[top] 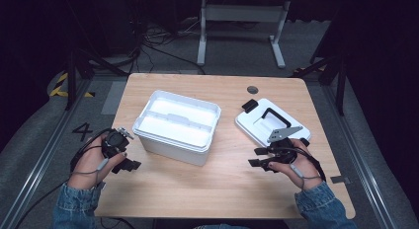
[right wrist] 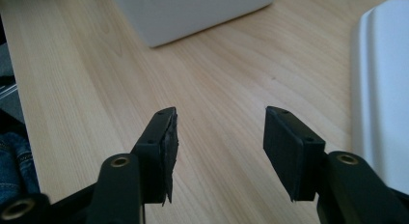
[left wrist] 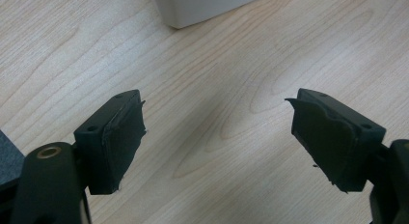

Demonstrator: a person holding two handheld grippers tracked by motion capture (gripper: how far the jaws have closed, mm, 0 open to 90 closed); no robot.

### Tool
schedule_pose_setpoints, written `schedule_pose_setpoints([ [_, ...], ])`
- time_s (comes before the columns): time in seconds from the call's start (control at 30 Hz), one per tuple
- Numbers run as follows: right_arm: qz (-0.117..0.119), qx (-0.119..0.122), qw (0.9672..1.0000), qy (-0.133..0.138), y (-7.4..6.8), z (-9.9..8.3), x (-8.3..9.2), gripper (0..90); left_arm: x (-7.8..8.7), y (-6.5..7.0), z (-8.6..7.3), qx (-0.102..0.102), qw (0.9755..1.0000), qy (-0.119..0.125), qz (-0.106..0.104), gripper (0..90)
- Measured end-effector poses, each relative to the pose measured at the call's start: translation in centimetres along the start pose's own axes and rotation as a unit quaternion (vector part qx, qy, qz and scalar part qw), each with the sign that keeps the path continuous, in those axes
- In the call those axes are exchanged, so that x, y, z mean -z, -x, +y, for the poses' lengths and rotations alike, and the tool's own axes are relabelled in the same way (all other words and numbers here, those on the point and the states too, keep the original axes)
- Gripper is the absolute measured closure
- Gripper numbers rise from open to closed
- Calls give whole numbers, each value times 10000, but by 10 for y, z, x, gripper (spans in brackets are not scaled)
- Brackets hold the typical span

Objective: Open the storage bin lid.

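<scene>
Wooden table point(top: 227, 189), and mid-table toward the left edge sits the open white box point(top: 176, 126), nothing visible inside. Its white lid point(top: 259, 125) with the black handle lies flat near the right edge. Left gripper point(top: 129, 165) hangs wide open at the near-left corner, empty; right gripper point(top: 259, 157), jaws moderately apart, empty, just beside the lid. Risk, I'd say: the smooth lid sliding off the edge if nudged. No readable labels anywhere

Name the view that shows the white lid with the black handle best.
The high view: the lid lies whole on the table, handle up, right of the box. The right gripper view catches only its white edge. The left gripper view adds nothing.
</scene>
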State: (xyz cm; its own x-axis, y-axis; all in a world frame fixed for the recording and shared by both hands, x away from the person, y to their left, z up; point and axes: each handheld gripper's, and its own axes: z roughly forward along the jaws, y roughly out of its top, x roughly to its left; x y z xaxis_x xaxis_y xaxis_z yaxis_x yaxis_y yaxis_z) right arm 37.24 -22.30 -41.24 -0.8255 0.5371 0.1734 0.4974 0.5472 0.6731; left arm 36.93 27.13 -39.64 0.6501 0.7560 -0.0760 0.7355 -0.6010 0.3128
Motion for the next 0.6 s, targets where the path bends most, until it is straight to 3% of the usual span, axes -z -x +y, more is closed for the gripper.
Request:
schedule_pose_setpoints([
  [0.37, -111, -51, 9993, -364, 3, -13, -20, 452, 0, 1, -2, 1, 10000, 14, 30, 205],
  [0.6, -342, -13, 9991, -237, 4, -25, -34, 458, -1, 2, -1, -22, 10000, -11, 13, 202],
])
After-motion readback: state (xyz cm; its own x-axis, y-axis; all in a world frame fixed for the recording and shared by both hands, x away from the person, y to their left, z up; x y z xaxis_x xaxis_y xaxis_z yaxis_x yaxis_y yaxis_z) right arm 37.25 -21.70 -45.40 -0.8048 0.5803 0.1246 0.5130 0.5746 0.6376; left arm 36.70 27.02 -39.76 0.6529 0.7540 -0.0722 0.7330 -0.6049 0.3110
